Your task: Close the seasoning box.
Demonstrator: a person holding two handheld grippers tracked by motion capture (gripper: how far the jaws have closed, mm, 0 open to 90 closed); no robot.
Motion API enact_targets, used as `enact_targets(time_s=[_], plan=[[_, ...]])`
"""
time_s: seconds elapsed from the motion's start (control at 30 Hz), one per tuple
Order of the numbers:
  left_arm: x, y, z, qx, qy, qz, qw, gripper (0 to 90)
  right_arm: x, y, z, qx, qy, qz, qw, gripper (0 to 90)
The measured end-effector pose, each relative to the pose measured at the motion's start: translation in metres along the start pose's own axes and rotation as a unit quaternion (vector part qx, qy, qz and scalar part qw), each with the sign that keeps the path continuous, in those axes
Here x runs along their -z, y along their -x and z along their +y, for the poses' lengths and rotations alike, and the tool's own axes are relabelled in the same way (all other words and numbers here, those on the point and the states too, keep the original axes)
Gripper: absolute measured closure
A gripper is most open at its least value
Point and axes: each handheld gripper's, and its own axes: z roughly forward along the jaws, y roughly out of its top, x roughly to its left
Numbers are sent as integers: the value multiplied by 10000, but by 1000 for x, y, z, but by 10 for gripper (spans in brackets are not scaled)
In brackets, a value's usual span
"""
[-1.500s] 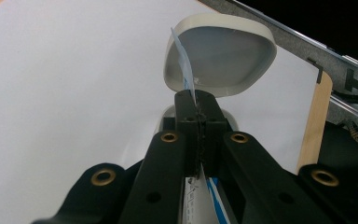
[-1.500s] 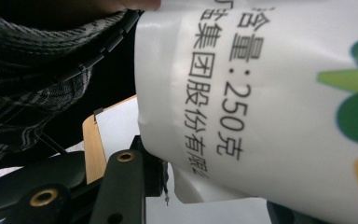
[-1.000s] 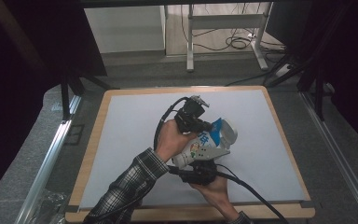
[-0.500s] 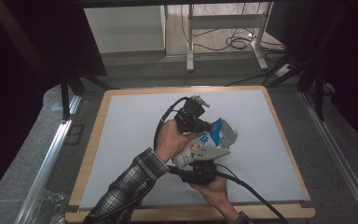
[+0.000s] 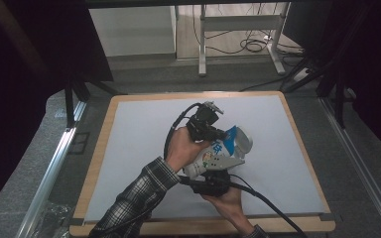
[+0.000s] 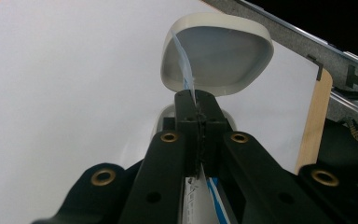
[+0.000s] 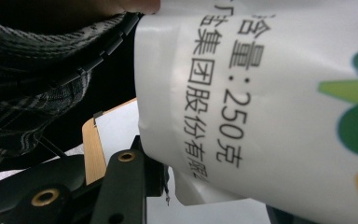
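Frame centre: left gripper pinches pouch top, tilting it over bowl – prob. pouring; right gripper clamps pouch bottom for support.

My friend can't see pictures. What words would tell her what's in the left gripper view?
The left gripper is pinched shut on the thin top edge of a white and blue bag. Just beyond it lies a pale, rounded bowl tipped toward the camera, on a white table.

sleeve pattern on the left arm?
Dark plaid with pale lines on the sleeve, best in the high view.
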Motion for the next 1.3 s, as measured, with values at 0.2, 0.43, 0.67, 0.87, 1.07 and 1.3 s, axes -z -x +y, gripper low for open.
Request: enact_targets(time_s=[0.2, 0.43, 0.67, 0.87, 1.07, 1.3], plan=[[0, 0, 0, -42, -35, 20, 10000, 897, 0, 0, 0, 0, 2, 0, 10000, 614], [-1, 0, 0, -40, -41, 11, 10000, 897, -1, 0, 0, -4, 8, -3, 10000, 615], [-2, 1, 1, -17, -44, 19, 10000, 897, 0, 0, 0, -25, 16, 4, 10000, 616], [-1, 1, 2, -60, -70, 21, 10000, 897, 0, 0, 1, -15, 38, -6, 10000, 617], [-1, 1, 2, -53, -81, 20, 10000, 897, 0, 0, 1, -20, 39, 2, 10000, 617], [-1, 1, 4, -69, -112, 19, 9999, 897, 0, 0, 2, -18, 49, -1, 10000, 618]])
